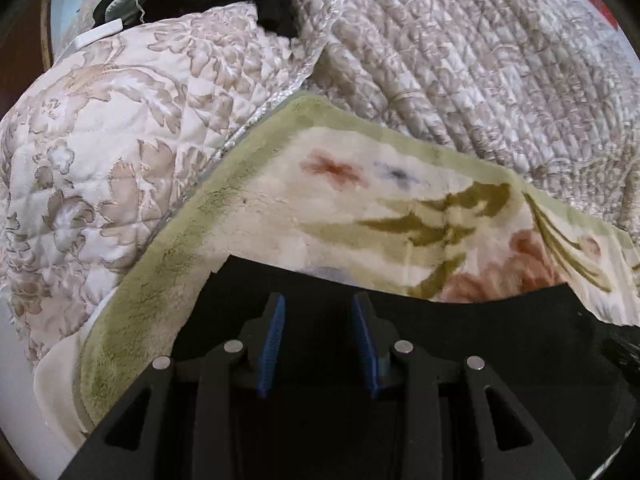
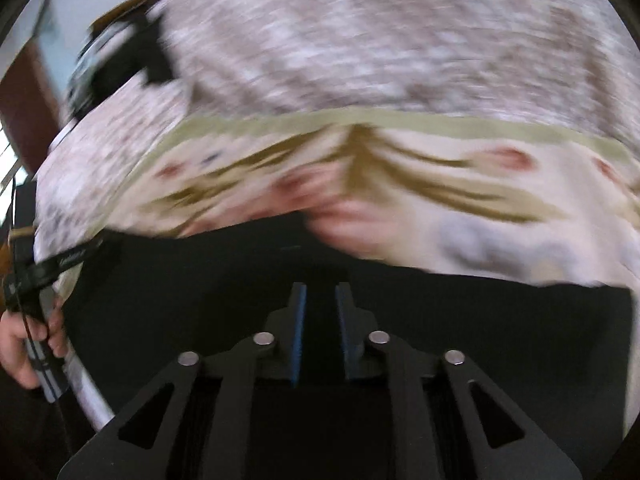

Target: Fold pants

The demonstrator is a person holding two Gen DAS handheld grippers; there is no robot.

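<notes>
The black pants lay spread flat at the near edge of the floral blanket, plain dark fabric, their far edge straight and smooth.

The whole right wrist view is smeared by motion blur, so the quilted bedspread reads only as mottled grey-pink and the flowers on the floral blanket run into streaks. The black pants are a featureless dark mass there, their seams and folds impossible to make out, and their near part is hidden behind the right gripper. At the left edge a hand is cut off by the lens rim. In the left wrist view the pants run out of frame below and to the right, and the left gripper covers their middle.
</notes>
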